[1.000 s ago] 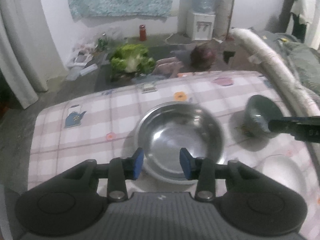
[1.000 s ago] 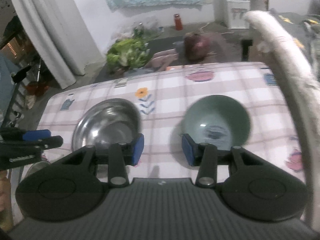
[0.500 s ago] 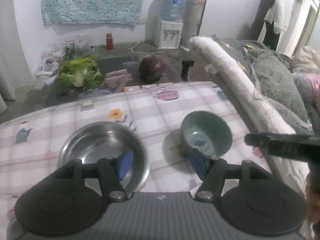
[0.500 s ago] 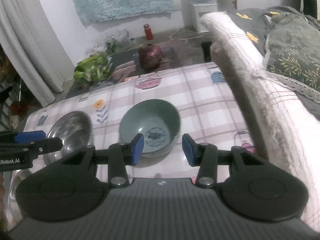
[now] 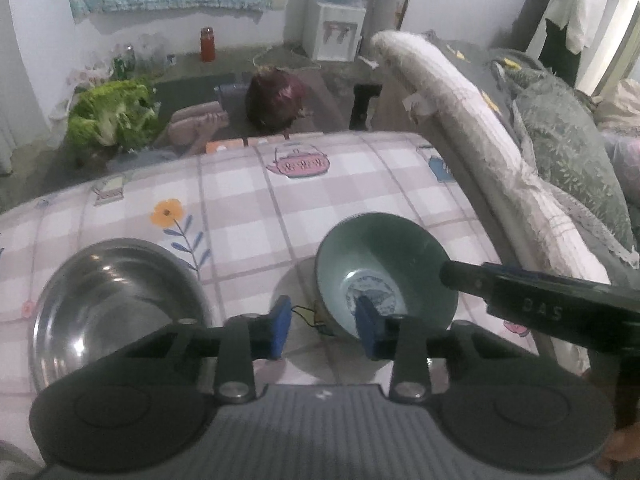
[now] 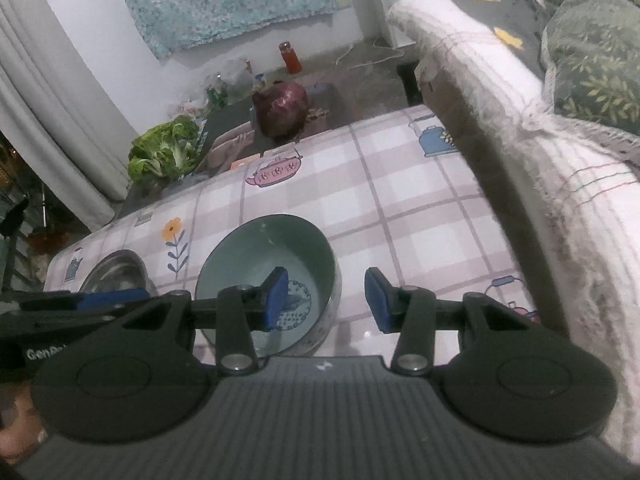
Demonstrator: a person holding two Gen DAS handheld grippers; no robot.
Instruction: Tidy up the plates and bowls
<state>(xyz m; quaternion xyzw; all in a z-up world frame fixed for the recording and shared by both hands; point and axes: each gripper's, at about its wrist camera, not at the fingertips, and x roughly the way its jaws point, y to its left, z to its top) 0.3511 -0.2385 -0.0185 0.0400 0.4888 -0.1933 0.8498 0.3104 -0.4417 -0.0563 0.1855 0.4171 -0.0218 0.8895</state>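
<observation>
A green ceramic bowl (image 5: 384,268) (image 6: 268,276) stands on the checked tablecloth (image 5: 304,208). A steel bowl (image 5: 116,308) (image 6: 116,276) stands to its left. My left gripper (image 5: 324,330) is open, straddling the green bowl's near left rim, right pad inside the bowl. My right gripper (image 6: 326,300) is open, straddling the bowl's right rim, left pad inside. The right gripper's finger also shows in the left wrist view (image 5: 532,300) at the bowl's right rim.
A rolled quilt (image 5: 472,136) (image 6: 532,152) borders the table on the right. Beyond the far table edge lie green vegetables (image 5: 112,116), a red cabbage (image 5: 276,98) and a water dispenser (image 5: 336,32). A person (image 5: 576,12) stands at the back right.
Both grippers moved right from the steel bowl to the green bowl. Each now straddles a side of its rim. Both stay open.
</observation>
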